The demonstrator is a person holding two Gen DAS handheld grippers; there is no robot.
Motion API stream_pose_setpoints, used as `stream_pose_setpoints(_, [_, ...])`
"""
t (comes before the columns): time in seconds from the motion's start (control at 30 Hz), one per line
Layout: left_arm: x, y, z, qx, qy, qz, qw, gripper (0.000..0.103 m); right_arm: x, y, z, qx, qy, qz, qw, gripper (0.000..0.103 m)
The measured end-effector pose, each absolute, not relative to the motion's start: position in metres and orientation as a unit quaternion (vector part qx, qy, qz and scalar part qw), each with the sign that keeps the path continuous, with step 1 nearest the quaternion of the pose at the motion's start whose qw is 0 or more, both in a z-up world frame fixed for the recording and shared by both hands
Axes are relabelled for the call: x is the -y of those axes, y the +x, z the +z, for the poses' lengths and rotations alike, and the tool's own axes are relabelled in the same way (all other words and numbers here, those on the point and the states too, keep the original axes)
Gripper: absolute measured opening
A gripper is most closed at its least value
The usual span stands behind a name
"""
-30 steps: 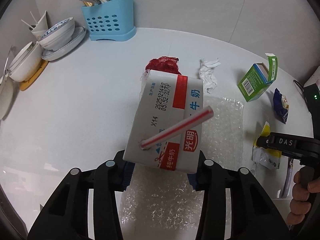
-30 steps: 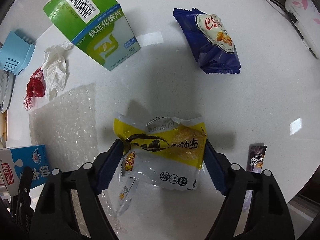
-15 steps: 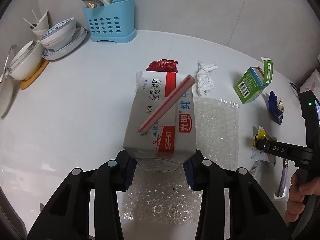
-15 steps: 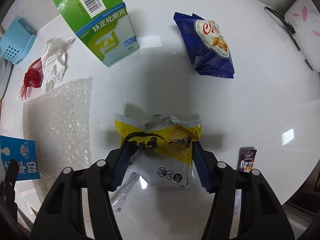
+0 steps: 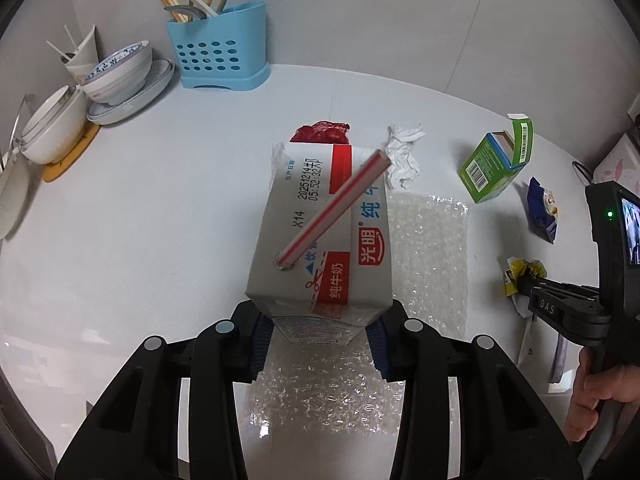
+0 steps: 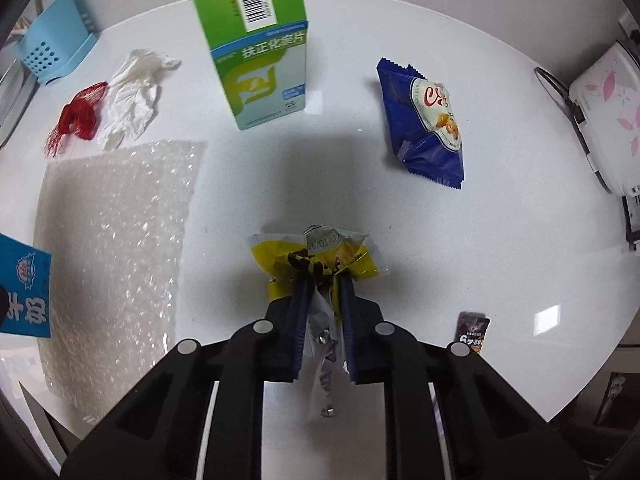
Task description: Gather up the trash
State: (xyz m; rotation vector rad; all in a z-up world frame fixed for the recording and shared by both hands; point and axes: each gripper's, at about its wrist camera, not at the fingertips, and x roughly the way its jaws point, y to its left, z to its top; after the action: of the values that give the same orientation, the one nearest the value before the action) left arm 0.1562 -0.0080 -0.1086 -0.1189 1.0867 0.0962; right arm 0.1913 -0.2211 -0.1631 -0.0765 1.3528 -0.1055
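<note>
Right tongs clamped on crumpled yellow wrapper, near centre of surface. Left tongs clamped on milk carton, straw sticking out, above bubble wrap. Lift wrapper straight up, keep squeeze firm: thin film likely slips. Keep carton upright.

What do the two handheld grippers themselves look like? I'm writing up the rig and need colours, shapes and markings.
Both are matte black plastic with angular linkage arms and round silver pivot pins. The left gripper and right gripper have ribbed dark-blue finger pads. Seen from the left wrist camera, the right one reads "DAS" in white and carries a small screen with a green light. A bare hand grips its handle.
</note>
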Motion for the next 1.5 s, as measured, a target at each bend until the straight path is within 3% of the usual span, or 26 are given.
stream_pose_setpoints(0.87, [-0.001,0.075,-0.080,-0.495,-0.059,0.026,0.867,0.039,0.205,0.109,-0.073,-0.522,-0.048,-0.026,0.851,0.014])
stream_pose_setpoints(1.5, [-0.008,-0.008,-0.070,-0.489,-0.058,0.024,0.870,0.039,0.176,0.021,-0.048,-0.473,-0.055,0.040,0.879,0.014])
